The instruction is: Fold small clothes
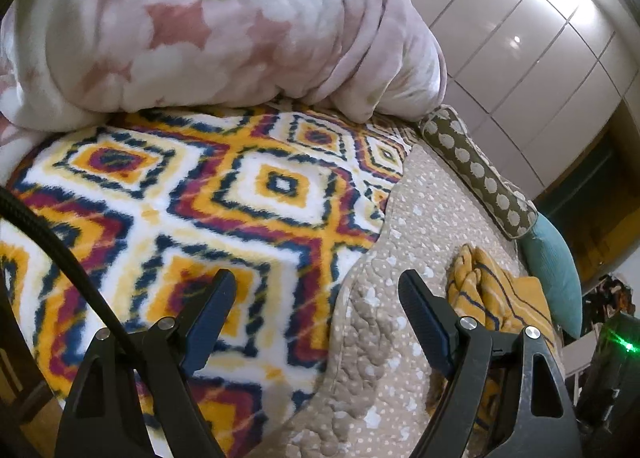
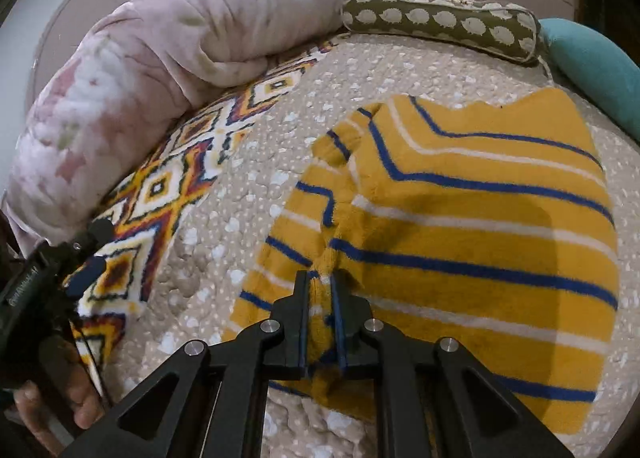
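fuzzy striped knit top [image 2: 460,218], quilted matt bedspread [image 2: 248,242], glossy wardrobe panels [image 1: 520,38]

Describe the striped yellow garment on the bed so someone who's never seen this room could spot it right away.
Start at the beige quilted bedspread, below the olive bolster with pale spots. The striped yellow garment lies there, a fold pinched in the right hand-held gripper. Unlike the diamond-patterned blanket on its left, it has plain blue and white stripes.

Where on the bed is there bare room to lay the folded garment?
Free: beige quilted bedspread between the diamond-patterned fleece blanket and the yellow striped fleece garment. Crowded: far edge, with pink floral comforter, dotted bolster, teal cushion.
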`<state>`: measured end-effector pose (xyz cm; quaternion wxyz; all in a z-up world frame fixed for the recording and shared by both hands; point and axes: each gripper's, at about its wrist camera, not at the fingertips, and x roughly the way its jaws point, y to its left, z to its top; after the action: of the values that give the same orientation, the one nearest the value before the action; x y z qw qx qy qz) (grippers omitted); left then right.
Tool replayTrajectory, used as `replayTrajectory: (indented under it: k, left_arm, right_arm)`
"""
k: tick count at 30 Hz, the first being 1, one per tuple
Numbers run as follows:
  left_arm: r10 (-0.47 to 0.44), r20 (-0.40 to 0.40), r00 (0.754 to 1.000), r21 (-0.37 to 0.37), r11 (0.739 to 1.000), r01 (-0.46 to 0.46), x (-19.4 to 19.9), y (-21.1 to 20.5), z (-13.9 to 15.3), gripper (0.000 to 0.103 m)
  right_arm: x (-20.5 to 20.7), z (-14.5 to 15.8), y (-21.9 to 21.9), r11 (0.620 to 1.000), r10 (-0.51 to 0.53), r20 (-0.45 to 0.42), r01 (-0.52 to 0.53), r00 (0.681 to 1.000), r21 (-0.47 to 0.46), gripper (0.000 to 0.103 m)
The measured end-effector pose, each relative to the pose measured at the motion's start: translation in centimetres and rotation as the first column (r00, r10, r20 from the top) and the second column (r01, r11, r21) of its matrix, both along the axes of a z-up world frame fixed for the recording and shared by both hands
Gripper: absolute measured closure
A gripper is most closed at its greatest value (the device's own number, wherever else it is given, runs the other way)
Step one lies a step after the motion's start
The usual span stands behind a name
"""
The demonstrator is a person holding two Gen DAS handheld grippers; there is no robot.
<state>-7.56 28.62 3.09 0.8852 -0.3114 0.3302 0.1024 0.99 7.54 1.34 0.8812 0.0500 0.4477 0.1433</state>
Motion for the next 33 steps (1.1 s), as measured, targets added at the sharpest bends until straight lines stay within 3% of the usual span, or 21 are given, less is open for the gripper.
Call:
replayTrajectory:
  k: [5, 11, 15, 17, 19, 24, 27, 29, 30, 31, 33]
  left_arm:
    - [-0.006, -0.011, 1.0, -0.008, 1.0, 0.006, 0.4, -0.6, -0.2, 0.021]
    - [-0.003, -0.023, 1.0, -0.002, 1.0, 0.003, 0.7, -0.8, -0.4, 0.021]
    - [-0.015, -0.024, 1.0, -0.012, 1.0, 0.015, 0.9, -0.9, -0.6, 0.021]
    - [-0.022, -0.023, 0.999, -0.004, 1.0, 0.022, 0.8, -1.0, -0.6, 0.021]
    - [-0.032, -0.021, 0.999, -0.007, 0.999, 0.032, 0.9, -1.1, -0.6, 0.021]
    - [-0.06, -0.023, 0.998, -0.003, 0.998, 0.06, 1.1, -2.3, -0.6, 0.021]
    - [-0.116, -0.022, 0.993, 0.03, 0.993, 0.116, 1.5, -4.1, -0.3, 0.021]
    - [-0.161, -0.019, 0.987, 0.06, 0.985, 0.162, 1.8, -5.7, 0.0, 0.021]
    - [-0.184, -0.013, 0.983, 0.065, 0.981, 0.185, 1.8, -6.4, 0.1, 0.021]
    - [-0.222, 0.001, 0.975, 0.052, 0.974, 0.221, 2.0, -7.2, 0.1, 0.021]
    - [-0.28, 0.022, 0.96, 0.015, 0.96, 0.279, 2.2, -8.3, 0.0, 0.021]
  right_arm:
    - [-0.4, 0.9, -0.8, 1.0, 0.017, -0.001, -0.017, 1.0, 0.008, 0.092]
    - [-1.3, 4.2, 1.4, 0.996, 0.083, 0.07, -0.081, 0.994, -0.023, 0.092]
    - [-0.6, 2.4, 3.5, 0.99, 0.128, 0.038, -0.126, 0.991, -0.068, 0.091]
    - [0.1, 1.0, 3.7, 0.988, 0.153, -0.004, -0.153, 0.988, -0.027, 0.079]
    - [0.4, 0.5, 2.8, 0.983, 0.168, -0.029, -0.165, 0.985, 0.077, 0.057]
    - [-1.5, 4.3, -2.3, 0.934, 0.163, 0.037, -0.166, 0.986, 0.315, 0.053]
    - [-2.3, 5.7, -5.6, 0.941, 0.082, 0.074, -0.102, 0.994, 0.323, 0.053]
    - [-1.9, 5.6, -6.4, 0.963, 0.034, 0.07, -0.051, 0.997, 0.264, 0.063]
    - [-1.4, 5.3, -6.5, 0.976, 0.01, 0.056, -0.022, 0.998, 0.216, 0.081]
    - [-0.7, 4.8, -6.4, 0.984, -0.006, 0.035, -0.001, 0.999, 0.179, 0.091]
    - [1.0, 3.5, -6.0, 0.987, -0.013, 0.006, 0.012, 1.0, 0.16, 0.091]
